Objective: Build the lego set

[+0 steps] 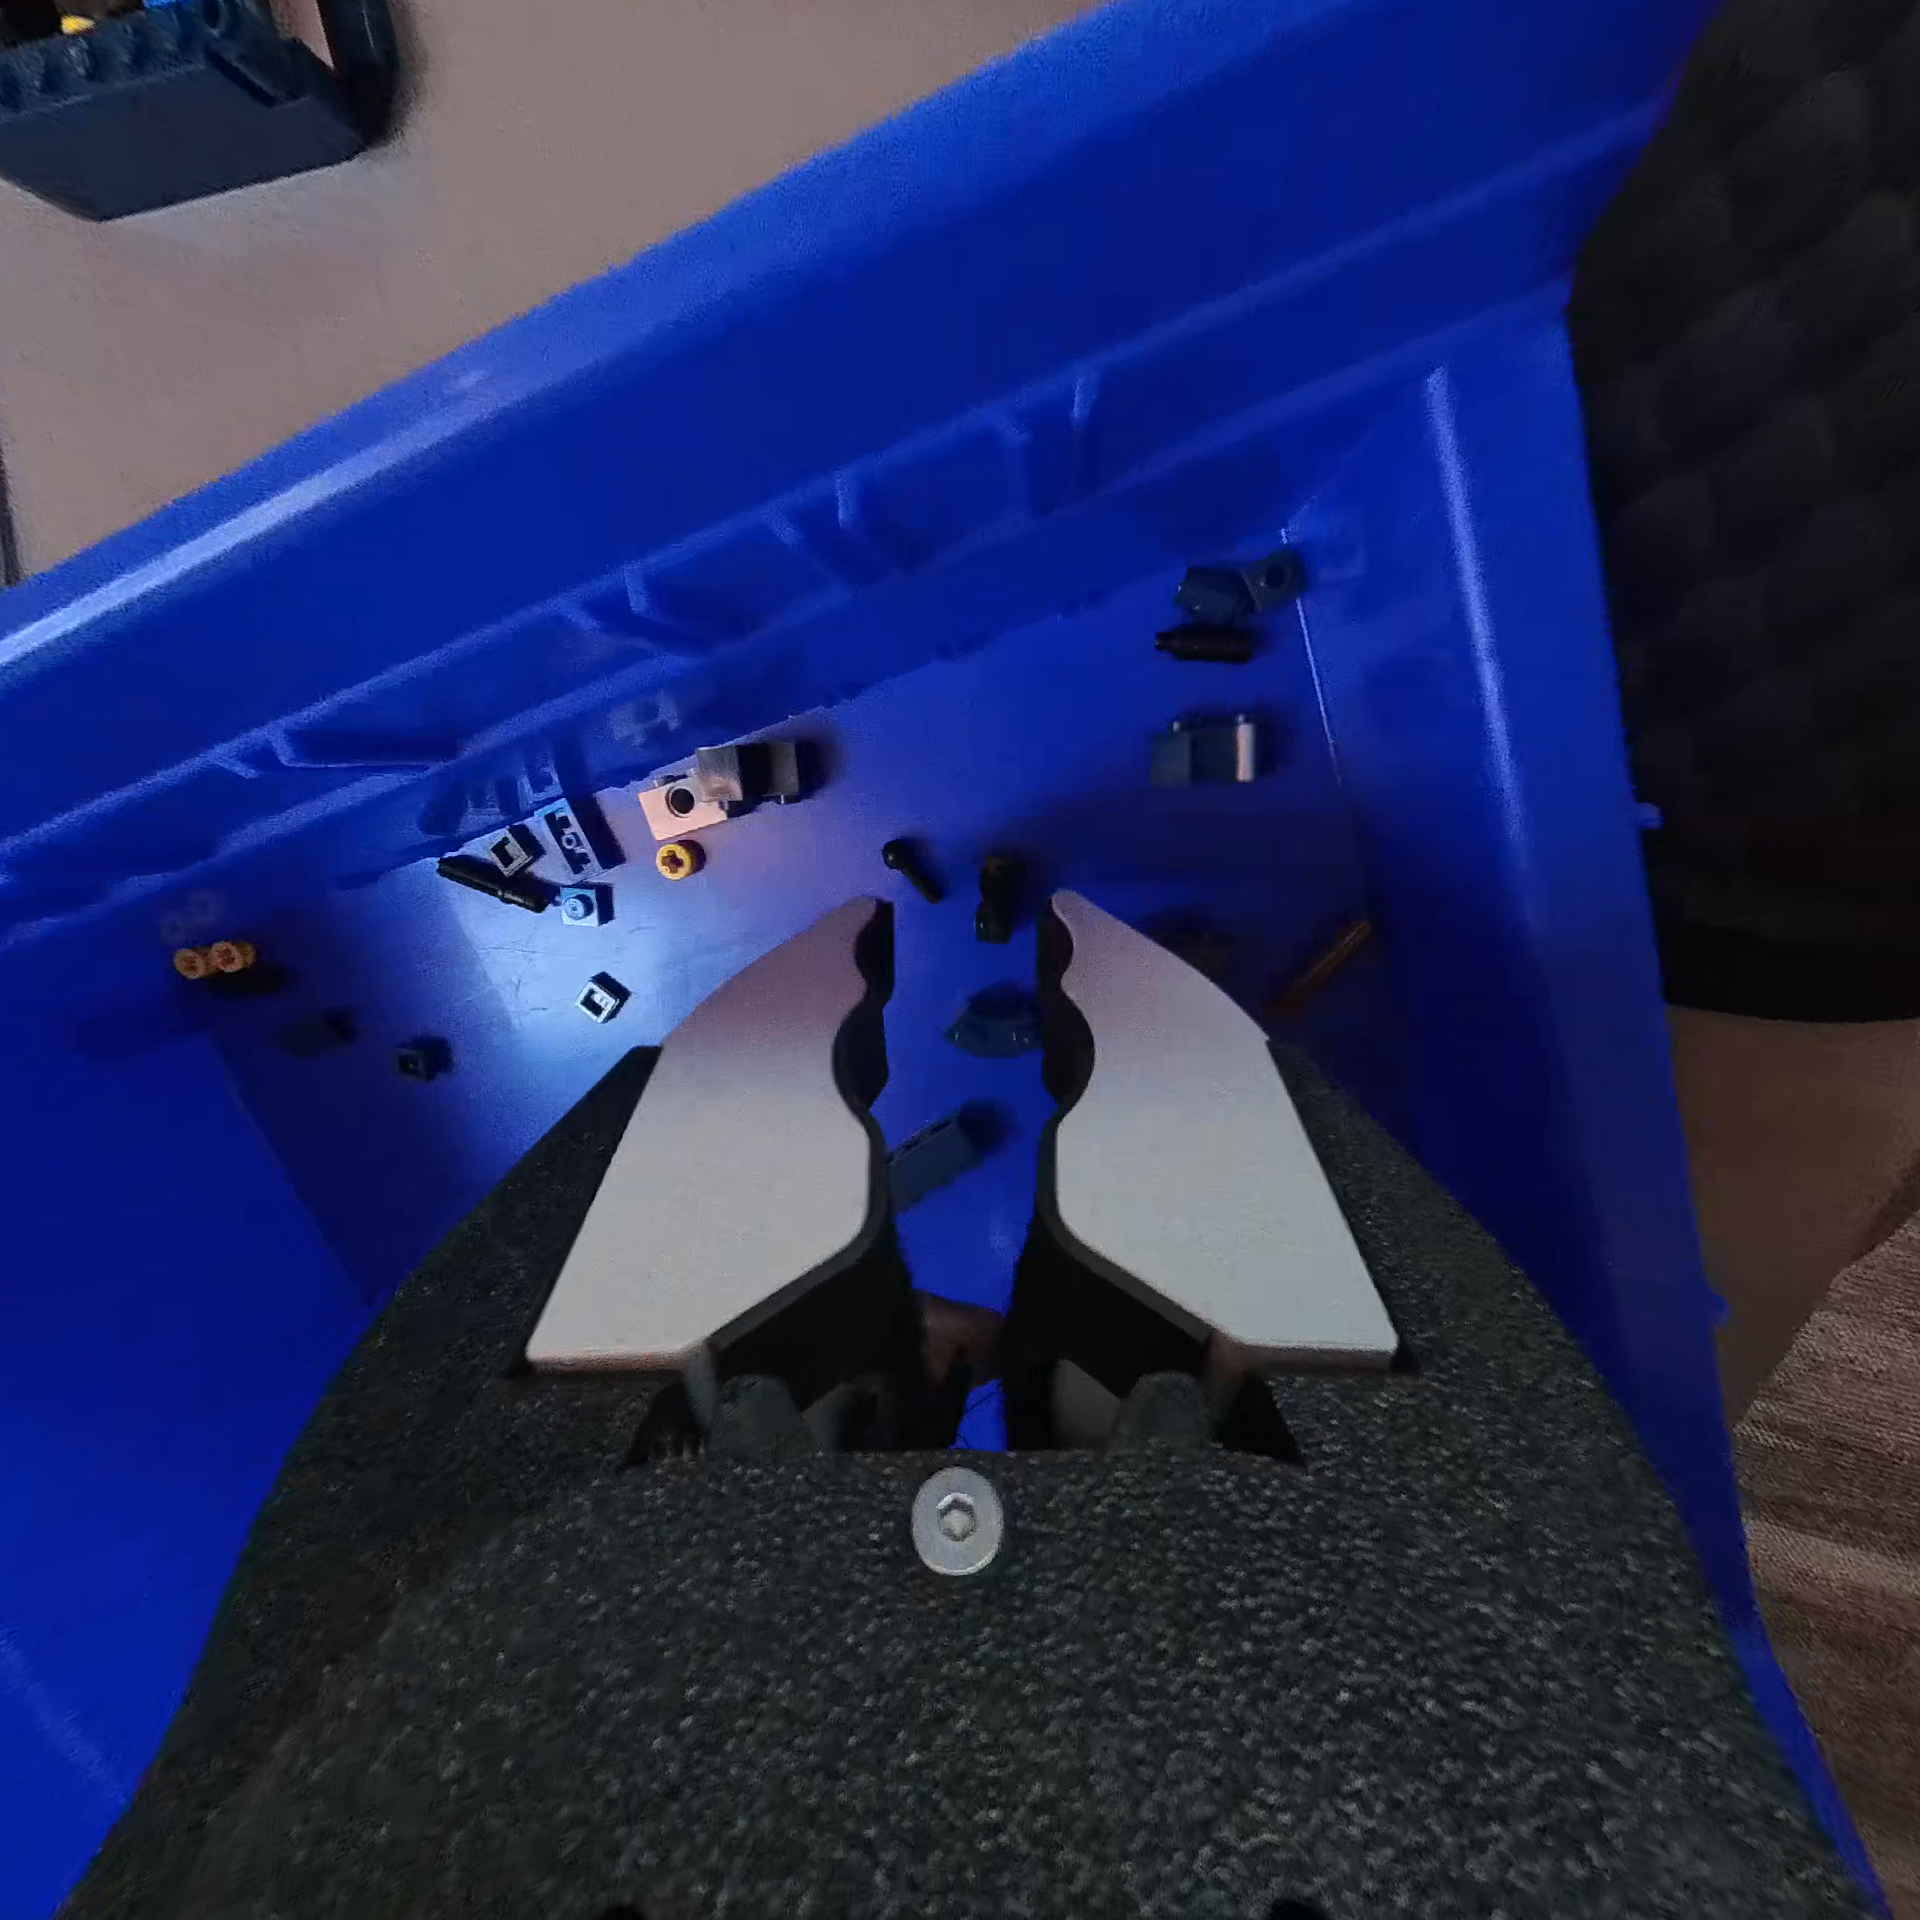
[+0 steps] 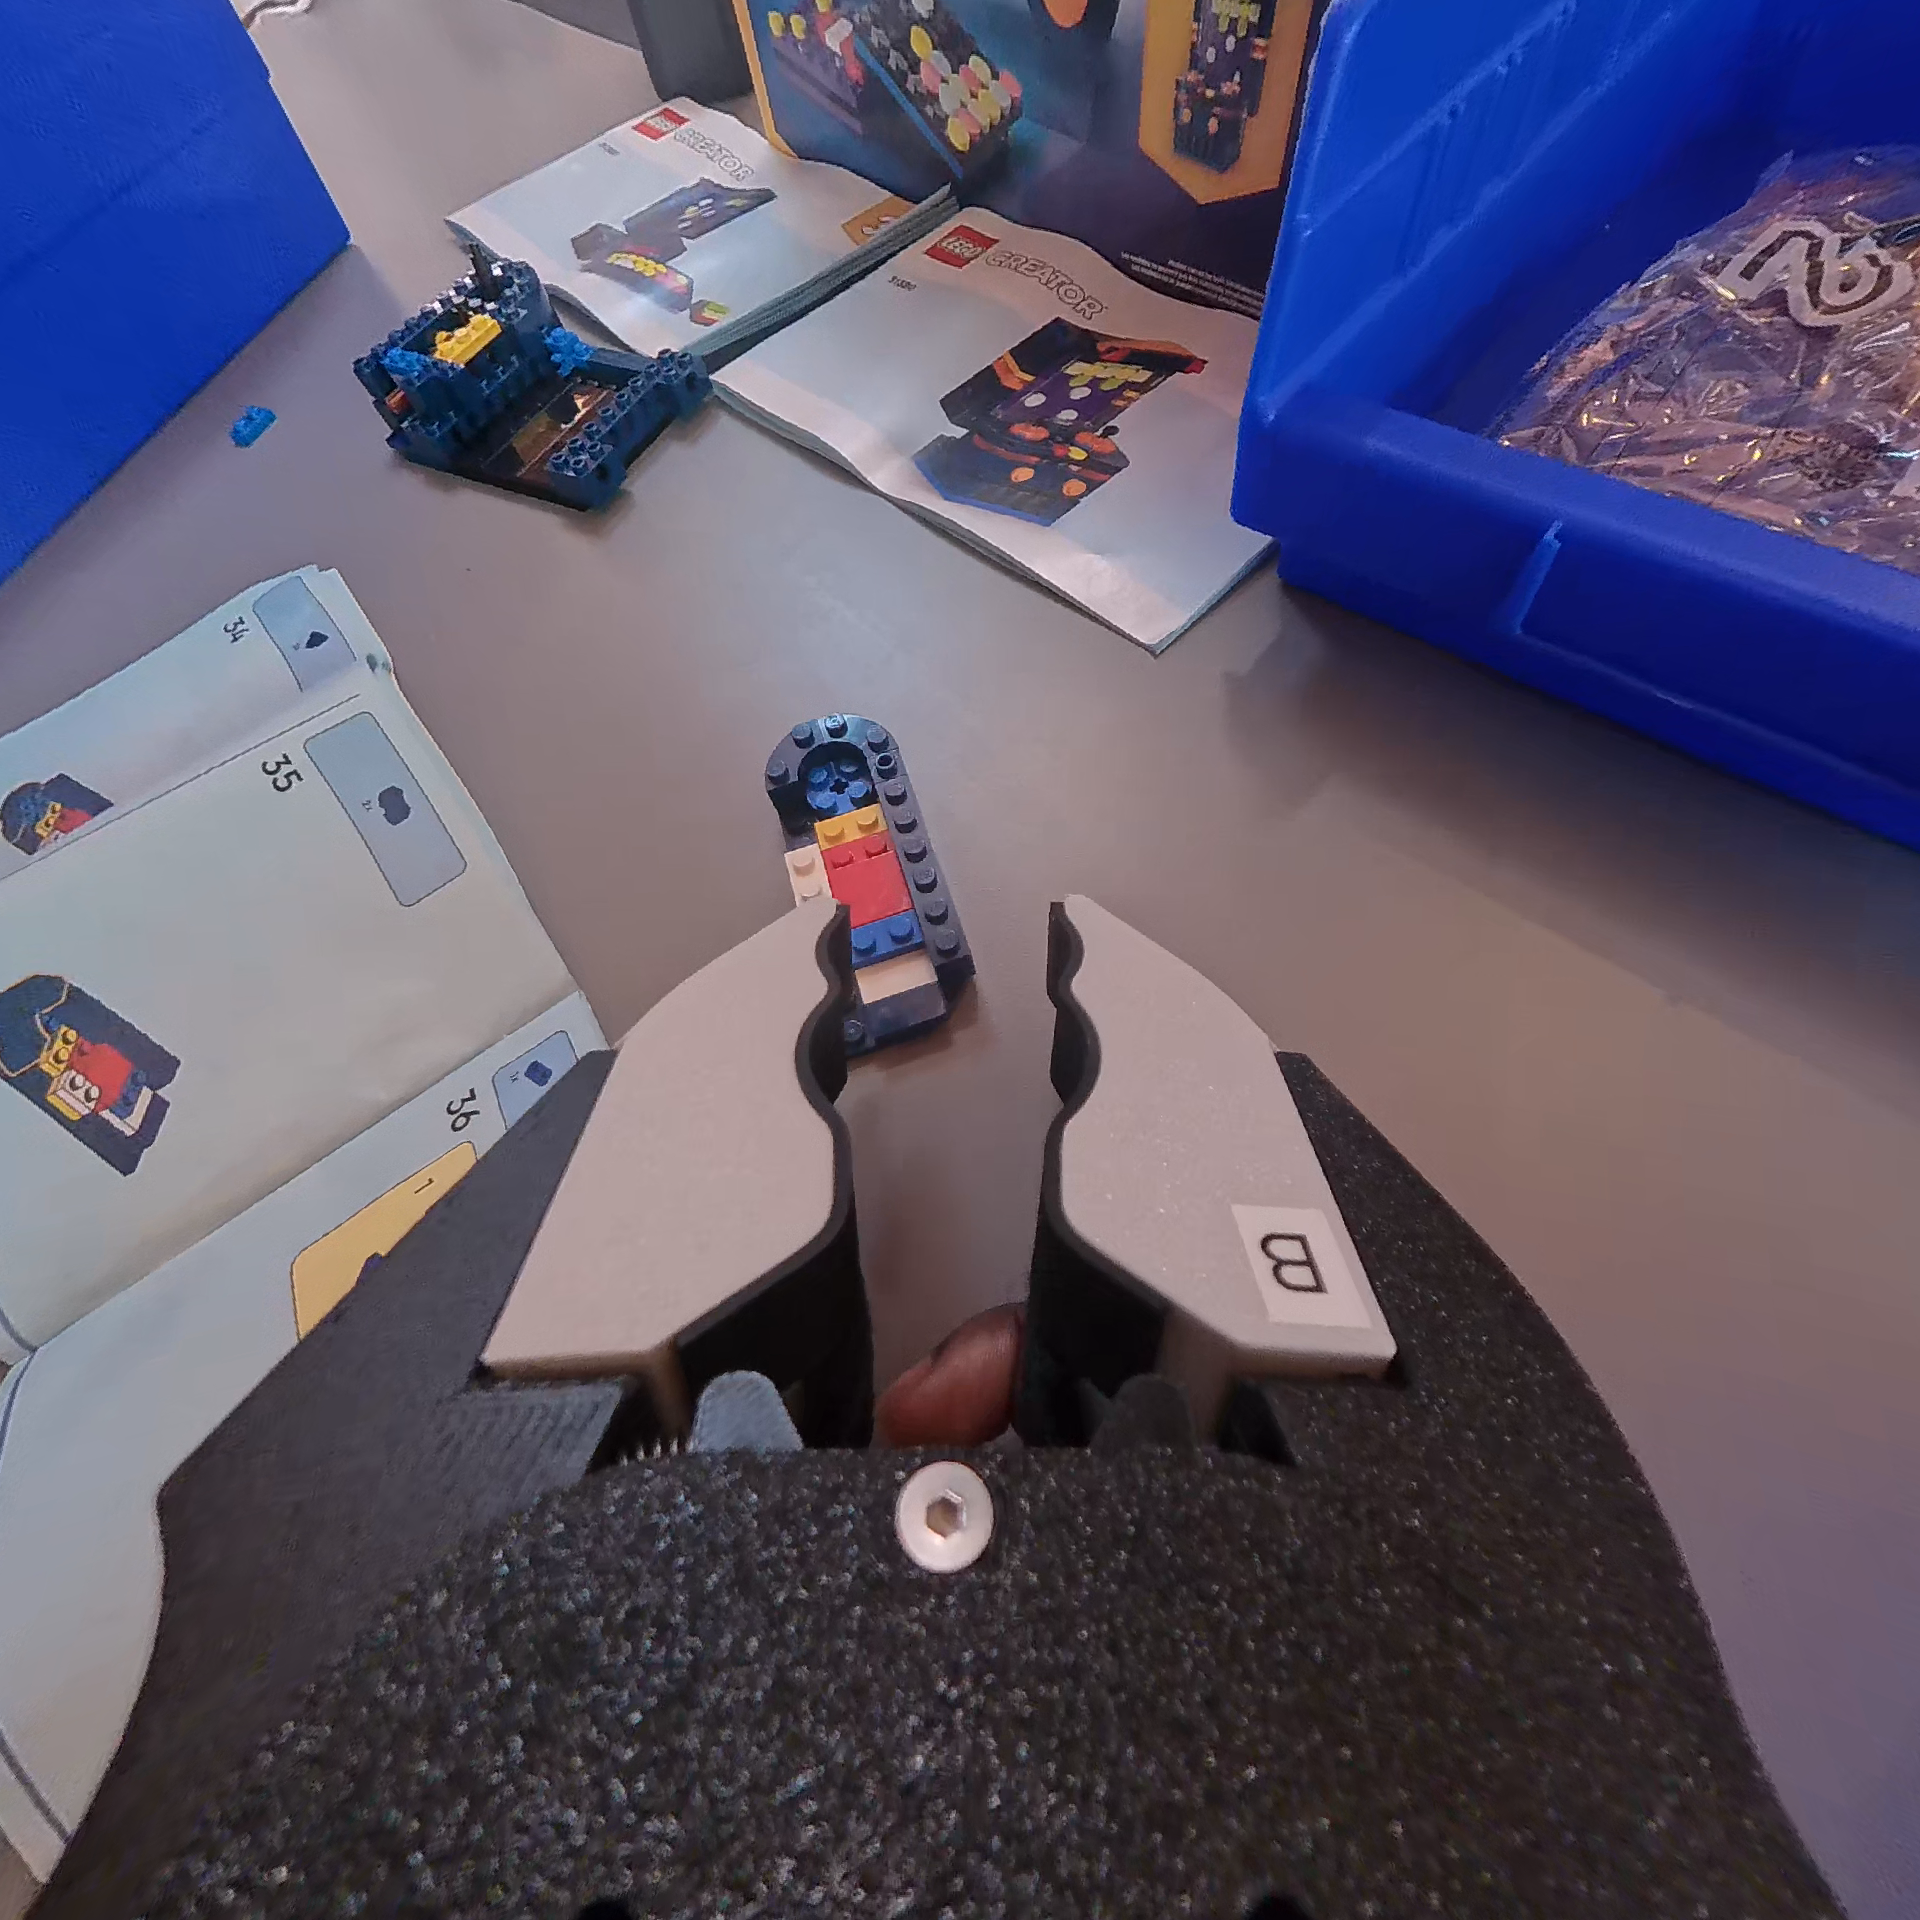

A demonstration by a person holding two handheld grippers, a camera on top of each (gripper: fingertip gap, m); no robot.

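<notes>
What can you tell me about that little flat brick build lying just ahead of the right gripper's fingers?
The small brick assembly lies flat on the grey table, studs up. A dark blue plastic base with one rounded far end carries blue round, yellow, red, blue and tan pieces in a row, with a white piece on its left edge. The fingers stand apart above its near end, gripping nothing.

Dim inside the blue bin [image 1: 935, 416], one bright patch glaring on its floor left of the yellow piece [image 1: 681, 858]; its walls smear, perhaps motion blur. Right view's grey table [image 2: 1351, 935] is evenly lit, soft shadows, edges bowed.
</notes>
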